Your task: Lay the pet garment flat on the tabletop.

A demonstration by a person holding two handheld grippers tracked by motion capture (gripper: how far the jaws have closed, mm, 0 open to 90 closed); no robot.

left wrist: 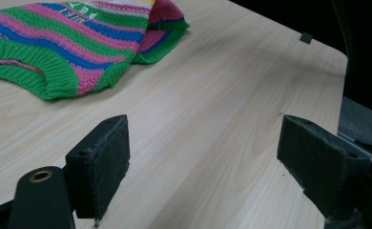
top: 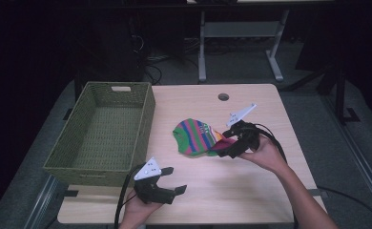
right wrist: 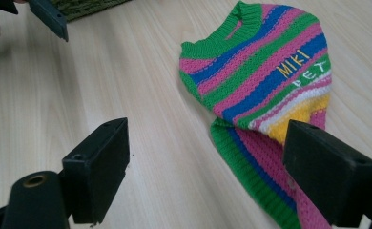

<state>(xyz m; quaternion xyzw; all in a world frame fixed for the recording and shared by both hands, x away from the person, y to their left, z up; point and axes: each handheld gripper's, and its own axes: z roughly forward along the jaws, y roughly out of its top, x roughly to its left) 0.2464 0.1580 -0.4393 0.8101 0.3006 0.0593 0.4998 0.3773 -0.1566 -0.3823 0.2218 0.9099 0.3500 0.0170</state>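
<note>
Left gripper (top: 170, 180): jaws wide, bare table (left wrist: 212, 119) between.
Right gripper (right wrist: 205, 174): jaws wide, sweater (right wrist: 265, 76) lettering ahead.
Basket (top: 103, 129): left, high view.

Green woven basket (top: 103, 133) on table's (top: 251, 191) left edge, w/ cutout handle. Round cable hole (top: 223, 97) near far edge. Dark floor, desk legs (top: 202, 47) behind.

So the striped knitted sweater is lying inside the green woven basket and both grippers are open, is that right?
Not quite. The striped sweater lies on the table, right of the green woven basket, as the high view shows. Both grippers, left and right, are open.
</note>
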